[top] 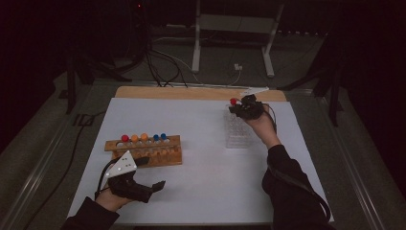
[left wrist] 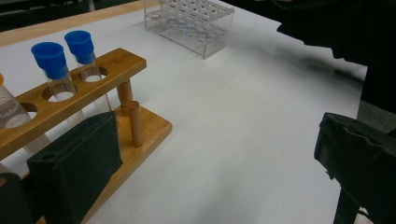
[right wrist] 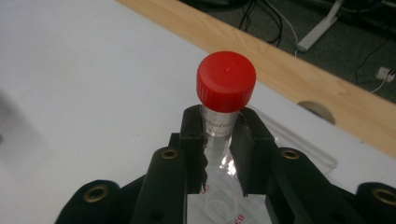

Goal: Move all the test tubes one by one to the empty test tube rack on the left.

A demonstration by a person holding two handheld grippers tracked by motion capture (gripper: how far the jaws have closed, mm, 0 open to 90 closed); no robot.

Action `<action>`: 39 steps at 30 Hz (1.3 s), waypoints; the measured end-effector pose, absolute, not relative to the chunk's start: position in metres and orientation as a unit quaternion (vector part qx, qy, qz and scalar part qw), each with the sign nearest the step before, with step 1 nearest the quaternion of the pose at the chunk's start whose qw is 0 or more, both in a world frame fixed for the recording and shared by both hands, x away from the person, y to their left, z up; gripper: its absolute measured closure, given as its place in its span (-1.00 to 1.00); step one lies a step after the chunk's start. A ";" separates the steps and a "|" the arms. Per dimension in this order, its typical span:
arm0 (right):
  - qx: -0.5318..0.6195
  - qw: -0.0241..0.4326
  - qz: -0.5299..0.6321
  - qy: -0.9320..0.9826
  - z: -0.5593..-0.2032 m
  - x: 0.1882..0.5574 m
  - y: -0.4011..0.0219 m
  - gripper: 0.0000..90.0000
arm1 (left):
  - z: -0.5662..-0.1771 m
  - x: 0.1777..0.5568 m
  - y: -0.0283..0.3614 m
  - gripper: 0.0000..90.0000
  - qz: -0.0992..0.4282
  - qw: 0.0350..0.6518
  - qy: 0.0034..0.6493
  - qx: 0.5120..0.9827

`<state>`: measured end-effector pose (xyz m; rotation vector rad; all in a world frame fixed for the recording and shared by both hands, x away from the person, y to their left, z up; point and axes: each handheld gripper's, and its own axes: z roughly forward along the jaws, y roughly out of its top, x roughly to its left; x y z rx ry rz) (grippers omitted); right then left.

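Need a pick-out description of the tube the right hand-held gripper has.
Start at the clear plastic rack on the white table's far right. Directly above it, the right hand-held gripper clamps a clear tube just under its cap. It has a red cap and stands apart from the wooden rack's tubes.

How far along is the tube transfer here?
Early. In hand: the right tongs are shut on a red-capped tube over the clear rack, whose visible holes look vacant. Left: five capped tubes in the wooden rack; the left tongs are open beside it.

We see a clear glossy tube (right wrist: 219, 128) with smooth red plastic cap (right wrist: 226, 80), matt wooden rack (top: 143, 151), and clear plastic rack (left wrist: 189, 23).
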<state>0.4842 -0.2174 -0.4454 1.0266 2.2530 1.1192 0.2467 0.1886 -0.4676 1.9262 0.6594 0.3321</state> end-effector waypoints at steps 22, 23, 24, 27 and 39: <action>0.304 0.217 0.442 0.815 -0.386 0.423 -0.210 0.67 | -0.450 0.252 0.169 -0.97 0.127 0.513 0.255 0.810; 0.300 0.216 0.439 0.819 -0.387 0.420 -0.208 0.67 | -0.450 0.252 0.168 -0.97 0.125 0.512 0.252 0.811; 0.298 0.212 0.438 0.821 -0.388 0.416 -0.207 0.67 | -0.449 0.252 0.167 -0.97 0.128 0.510 0.251 0.813; 0.293 0.197 0.442 0.825 -0.393 0.405 -0.203 0.67 | -0.446 0.253 0.164 -0.97 0.127 0.511 0.251 0.812; 0.280 0.161 0.434 0.841 -0.420 0.360 -0.193 0.67 | -0.437 0.258 0.146 -0.95 0.120 0.509 0.234 0.819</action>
